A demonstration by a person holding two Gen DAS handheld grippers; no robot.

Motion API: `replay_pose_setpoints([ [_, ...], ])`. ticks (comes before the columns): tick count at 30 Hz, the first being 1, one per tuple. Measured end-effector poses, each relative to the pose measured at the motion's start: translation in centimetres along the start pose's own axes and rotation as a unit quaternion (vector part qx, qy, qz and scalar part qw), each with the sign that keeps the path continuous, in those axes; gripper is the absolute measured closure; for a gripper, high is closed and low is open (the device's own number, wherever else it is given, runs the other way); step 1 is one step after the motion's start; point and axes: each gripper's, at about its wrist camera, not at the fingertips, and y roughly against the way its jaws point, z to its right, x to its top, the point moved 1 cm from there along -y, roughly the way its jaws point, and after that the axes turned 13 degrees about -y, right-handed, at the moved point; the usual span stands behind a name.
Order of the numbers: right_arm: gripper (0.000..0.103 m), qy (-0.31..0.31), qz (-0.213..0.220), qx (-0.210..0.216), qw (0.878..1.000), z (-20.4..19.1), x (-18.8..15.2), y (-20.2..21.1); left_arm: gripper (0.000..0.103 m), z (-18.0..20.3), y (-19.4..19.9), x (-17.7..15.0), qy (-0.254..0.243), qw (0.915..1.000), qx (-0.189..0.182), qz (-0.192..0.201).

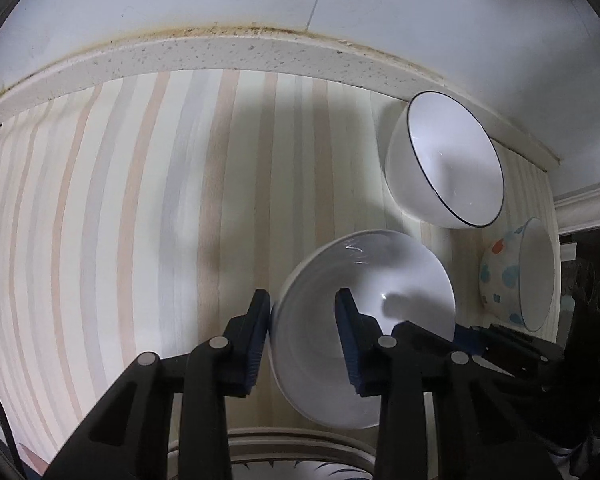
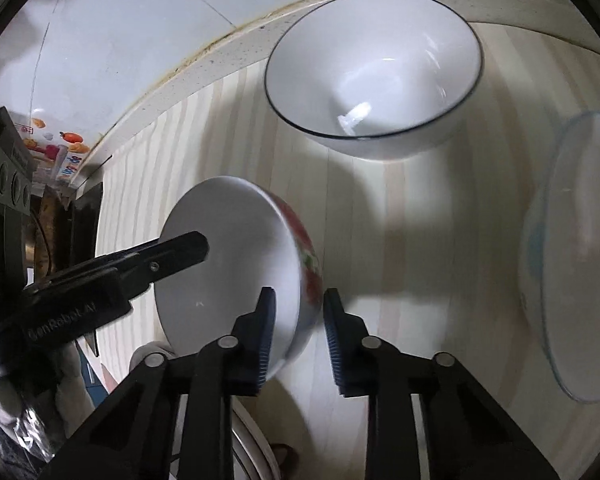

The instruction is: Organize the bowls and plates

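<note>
A white bowl with a red floral pattern on its outer wall (image 2: pixel 236 264) is held over the striped countertop (image 1: pixel 140 220), gripped by both tools at once. The left gripper (image 1: pixel 304 344) is closed on the bowl's wall, one finger outside the rim and the other inside the white interior; in the right wrist view the same left gripper (image 2: pixel 172 256) is seen reaching in from the left, its finger lying across the bowl's inner face. The right gripper (image 2: pixel 296 340) is closed on the opposite part of the wall, one pad inside and the other against the red-patterned outside. In the left wrist view this bowl (image 1: pixel 380 280) is seen from above as plain white.

Farther back, near the speckled backsplash ledge (image 1: pixel 220 52), a large white bowl with a thin dark rim line (image 1: pixel 448 160) stands on the counter. Just beside it, at the right, a bowl with blue and orange spots (image 1: pixel 504 276) is seen. A patterned plate rim (image 1: pixel 300 468) shows at the bottom edge of the left wrist view.
</note>
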Motion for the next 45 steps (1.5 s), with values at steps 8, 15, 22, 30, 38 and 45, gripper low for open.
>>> replay_pose_setpoints([
  [8, 0.077, -0.001, 0.004, 0.0, 1.0, -0.8, -0.8, 2.1, 0.073, 2.3, 2.3, -0.4, -0.02, 0.9997, 0.001, 0.012],
  [15, 0.077, 0.005, 0.016, -0.002, 1.0, 0.1, -3.2, 7.1, 0.073, 5.9, 5.2, -2.4, -0.048, 0.9986, -0.013, 0.02],
  [22, 0.077, -0.009, 0.013, -0.006, 1.0, 3.2, -7.1, 11.9, 0.073, 9.4, 5.5, -4.4, -0.073, 0.9967, -0.034, 0.001],
  [30, 0.077, -0.045, -0.003, -0.005, 0.999, 7.6, -11.5, 13.8, 0.073, 12.6, 3.8, -7.5, -0.098, 0.993, -0.047, -0.045],
  [38, 0.077, -0.12, -0.051, 0.016, 0.991, 13.4, -14.7, 12.0, 0.073, 14.7, 0.4, -8.8, -0.119, 0.9869, -0.046, -0.099],
  [45, 0.077, -0.159, -0.066, 0.017, 0.985, 16.3, -15.2, 10.4, 0.073, 15.8, -0.8, -8.4, -0.127, 0.9848, -0.047, -0.109],
])
